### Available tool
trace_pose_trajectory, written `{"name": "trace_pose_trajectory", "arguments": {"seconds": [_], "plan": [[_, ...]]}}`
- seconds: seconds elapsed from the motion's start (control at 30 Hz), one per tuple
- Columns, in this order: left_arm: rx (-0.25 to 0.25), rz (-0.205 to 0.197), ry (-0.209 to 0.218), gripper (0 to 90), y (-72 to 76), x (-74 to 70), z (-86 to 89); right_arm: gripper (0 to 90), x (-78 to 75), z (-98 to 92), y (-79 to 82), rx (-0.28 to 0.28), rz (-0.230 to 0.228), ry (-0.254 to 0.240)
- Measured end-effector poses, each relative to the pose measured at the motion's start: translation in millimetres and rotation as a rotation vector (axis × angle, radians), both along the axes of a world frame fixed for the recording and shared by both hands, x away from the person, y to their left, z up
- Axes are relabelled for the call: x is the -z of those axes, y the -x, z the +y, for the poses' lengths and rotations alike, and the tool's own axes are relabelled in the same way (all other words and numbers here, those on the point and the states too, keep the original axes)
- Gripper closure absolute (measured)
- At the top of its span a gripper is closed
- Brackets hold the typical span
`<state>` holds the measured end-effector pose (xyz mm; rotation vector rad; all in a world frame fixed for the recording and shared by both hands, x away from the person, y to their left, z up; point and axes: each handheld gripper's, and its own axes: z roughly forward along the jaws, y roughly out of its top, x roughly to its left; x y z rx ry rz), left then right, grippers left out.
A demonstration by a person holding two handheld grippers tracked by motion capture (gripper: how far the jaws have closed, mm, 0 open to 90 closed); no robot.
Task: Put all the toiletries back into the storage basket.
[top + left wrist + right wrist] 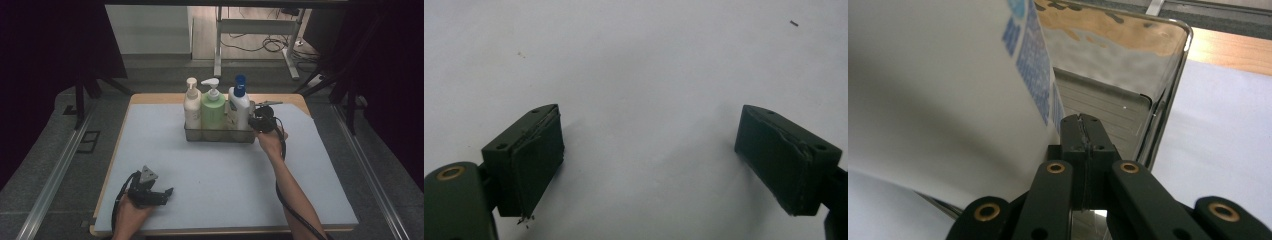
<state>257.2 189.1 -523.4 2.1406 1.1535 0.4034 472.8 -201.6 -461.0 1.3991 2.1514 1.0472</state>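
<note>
Clear caddy (220, 134) sits toward the far middle of the worktop (215, 175), on the pale mat, carrying three bottles side by side: cream pump bottle (192, 111) at left, green pump bottle (213, 112) in the middle, white bottle with the blue cap (239, 107) at the right end.

Your right gripper (263, 121) is at the caddy's right end wall. In the right gripper view its fingers (1082, 134) are pressed together, and the thin clear wall (1128, 75) appears to run down between them, so you seem to be pinching the rim rather than a bottle. The white bottle (948, 95) stands just beside the fingers on their left, inside the wall. Holding the wall makes sense: it moves all three bottles in one go and keeps them upright.

Your left gripper (150, 192) rests low at the near left of the worktop, well apart from the caddy. Its fingers (531, 160) stand wide apart over bare mat with nothing between them. Parked there, it stays out of the load's path.

Judgement: a one-sided pinch on a loaded caddy could let it tip or swing, so a slow drag or a second grip seems wise.
</note>
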Motion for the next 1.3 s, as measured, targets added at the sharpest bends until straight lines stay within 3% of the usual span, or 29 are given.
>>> {"name": "trace_pose_trajectory", "arguments": {"seconds": [0.57, 1.3], "plan": [[0.0, 0.0, 0.0, 12.2, 0.0, 0.0, 0.0, 89.3, 5.8, 1.5, 4.6, -0.021, 0.023, 0.01], [-0.001, -0.001, 0.0, 12.2, 0.0, 0.0, -0.1, 89.3, 4.2, 20.4, 10.3, -0.09, 0.027, 0.02]]}}
